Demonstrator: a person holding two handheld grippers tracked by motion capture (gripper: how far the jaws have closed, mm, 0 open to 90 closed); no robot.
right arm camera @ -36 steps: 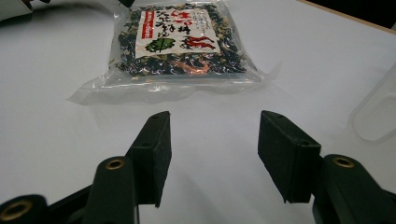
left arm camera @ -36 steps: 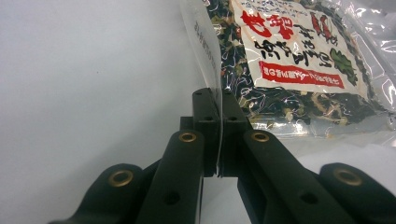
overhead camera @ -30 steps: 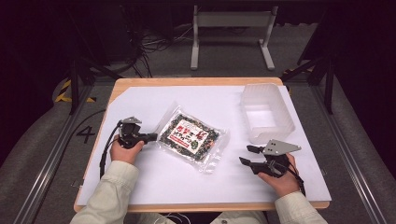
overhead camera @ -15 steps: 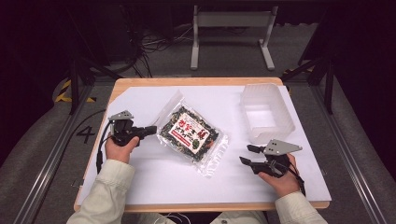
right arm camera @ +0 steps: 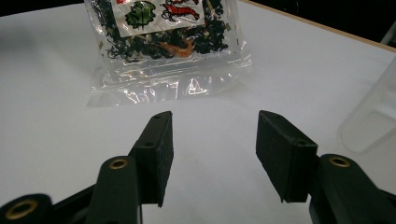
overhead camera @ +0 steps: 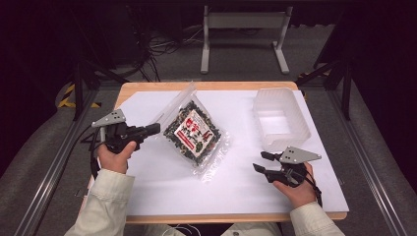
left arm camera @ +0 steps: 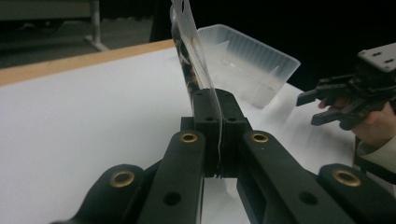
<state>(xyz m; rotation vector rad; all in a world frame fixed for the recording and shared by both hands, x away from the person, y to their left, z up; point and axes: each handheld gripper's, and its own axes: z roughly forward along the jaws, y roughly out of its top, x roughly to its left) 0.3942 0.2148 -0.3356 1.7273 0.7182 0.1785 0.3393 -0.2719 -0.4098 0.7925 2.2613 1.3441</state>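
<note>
Bag edge clamped, left hand-held gripper, seemingly tilted

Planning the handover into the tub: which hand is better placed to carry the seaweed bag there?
Left. Its claw is already shut on the bag's edge; the right claw is open, holding nothing, though nearer the tub.

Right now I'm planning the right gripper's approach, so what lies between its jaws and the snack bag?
Nothing: in the right gripper view, bare white table cover runs from the open right gripper to the snack bag.
</note>
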